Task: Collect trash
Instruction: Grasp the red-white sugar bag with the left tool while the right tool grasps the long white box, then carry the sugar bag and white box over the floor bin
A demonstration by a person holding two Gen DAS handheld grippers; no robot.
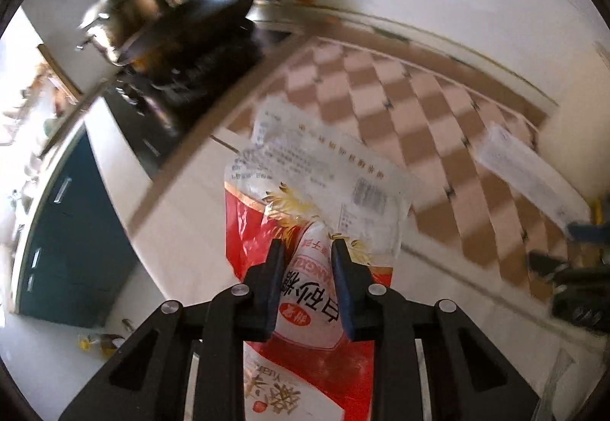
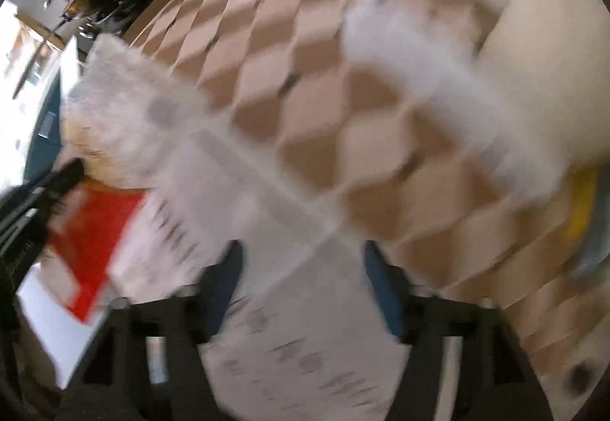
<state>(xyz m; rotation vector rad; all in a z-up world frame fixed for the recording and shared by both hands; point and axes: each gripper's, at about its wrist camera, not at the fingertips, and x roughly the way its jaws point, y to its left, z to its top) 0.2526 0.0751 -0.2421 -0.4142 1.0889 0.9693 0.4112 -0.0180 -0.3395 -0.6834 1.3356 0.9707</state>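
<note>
clearly the red and white crinkled plastic food bag is pinched between the jaws of the left gripper, above the white counter edge. a firm pinch is best kept while it is carried. the white printed plastic wrapper lies between the right gripper's spread fingers; whether it is clamped cannot be told through blur. beyond, the brown checkered floor is seen.

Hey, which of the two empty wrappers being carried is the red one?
The red-and-white sugar bag, pinched in the left tongs. The other, a white printed wrapper between the right tongs, has no red.
</note>
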